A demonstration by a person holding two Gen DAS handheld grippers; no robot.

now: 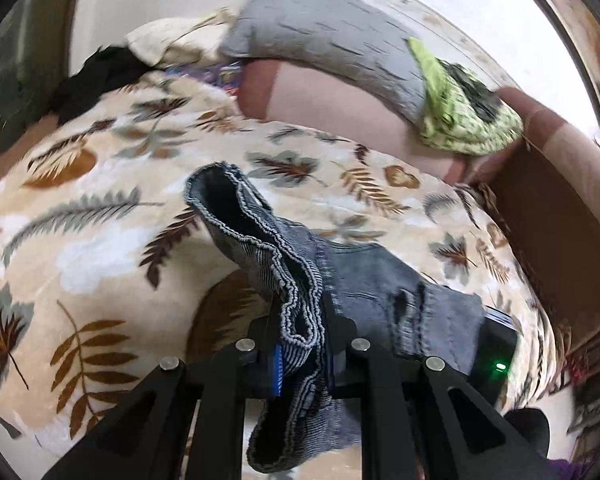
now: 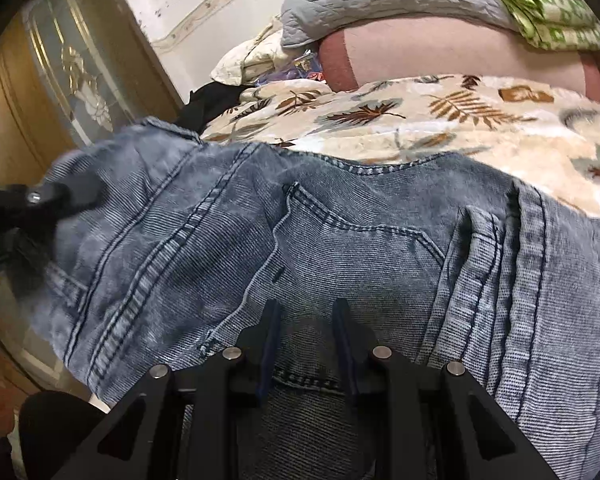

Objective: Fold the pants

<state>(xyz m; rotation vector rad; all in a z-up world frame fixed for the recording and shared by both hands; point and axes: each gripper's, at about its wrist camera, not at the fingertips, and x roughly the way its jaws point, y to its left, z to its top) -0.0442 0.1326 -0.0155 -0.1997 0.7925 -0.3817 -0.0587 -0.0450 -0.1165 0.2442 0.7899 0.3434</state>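
Observation:
Blue denim pants lie bunched across a leaf-patterned blanket on a bed. My right gripper is shut on a thick fold of the denim near a back pocket. In the left wrist view my left gripper is shut on a frayed hem of the pants, which is lifted off the blanket, with a loop of the leg opening standing up ahead of the fingers. The left gripper also shows blurred at the left edge of the right wrist view, on the denim.
A grey quilted pillow, a pink bolster and a green patterned cloth lie at the far side of the bed. A black garment sits far left, a brown panel at the right. A glass-panelled door stands to the left.

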